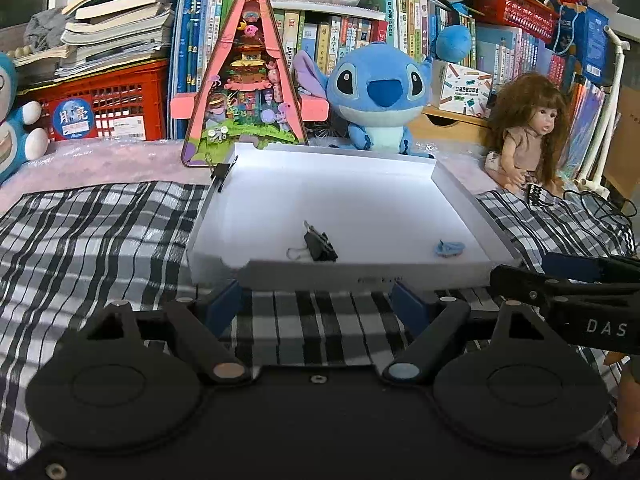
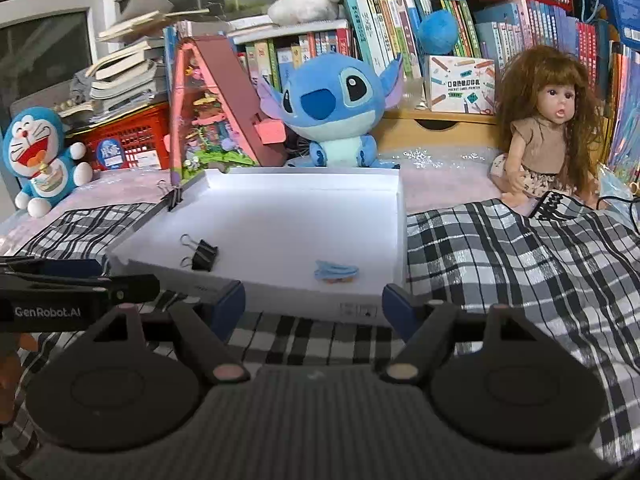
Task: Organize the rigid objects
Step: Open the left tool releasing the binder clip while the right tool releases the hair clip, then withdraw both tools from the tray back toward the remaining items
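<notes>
While both grippers, left & right, hover spread & empty before the white tray, the black binder clip lies inside, front-left, handles pointing left, approx. nearer left gripper.

Blue plush toy sits beside a long-haired doll; behind, seemingly books on shelves.

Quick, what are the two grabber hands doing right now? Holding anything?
Left gripper: open, holding nothing, just in front of the white tray.
Right gripper: open, holding nothing, also in front of the tray.
</notes>
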`<state>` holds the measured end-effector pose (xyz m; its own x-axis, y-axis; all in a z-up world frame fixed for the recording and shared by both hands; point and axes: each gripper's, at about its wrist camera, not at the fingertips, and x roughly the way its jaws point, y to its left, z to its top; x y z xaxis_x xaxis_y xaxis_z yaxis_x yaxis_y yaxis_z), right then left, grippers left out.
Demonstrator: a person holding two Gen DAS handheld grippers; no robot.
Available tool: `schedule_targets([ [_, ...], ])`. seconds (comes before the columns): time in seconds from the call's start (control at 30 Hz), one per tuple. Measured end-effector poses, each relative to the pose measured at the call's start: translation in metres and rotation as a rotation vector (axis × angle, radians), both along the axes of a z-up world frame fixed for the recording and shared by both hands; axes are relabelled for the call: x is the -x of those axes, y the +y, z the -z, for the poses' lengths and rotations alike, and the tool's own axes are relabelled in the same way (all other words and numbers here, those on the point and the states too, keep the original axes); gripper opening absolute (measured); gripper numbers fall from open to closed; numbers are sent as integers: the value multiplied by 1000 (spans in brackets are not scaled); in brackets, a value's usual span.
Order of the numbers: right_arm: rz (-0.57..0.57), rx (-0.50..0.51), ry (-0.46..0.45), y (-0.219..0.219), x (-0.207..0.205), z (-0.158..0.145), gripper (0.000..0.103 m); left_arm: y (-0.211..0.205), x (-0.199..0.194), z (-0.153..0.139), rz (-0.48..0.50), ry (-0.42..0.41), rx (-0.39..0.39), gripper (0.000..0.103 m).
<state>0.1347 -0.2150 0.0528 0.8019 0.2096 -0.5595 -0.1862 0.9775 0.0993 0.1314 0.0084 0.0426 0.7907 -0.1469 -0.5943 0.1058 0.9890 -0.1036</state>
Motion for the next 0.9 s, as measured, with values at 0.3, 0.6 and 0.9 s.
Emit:
schedule_targets([
  [0.3,-11,-7,-34,0,37,4,85,9,38,9,-18,-15,0,82],
  [0.6,-21,24,-72,7,68,11,87,9,68,24,-12,-23,-35,83],
  [0.9,-30,56,-90,11,92,24,87,9,92,33,-19,-36,-60,83],
])
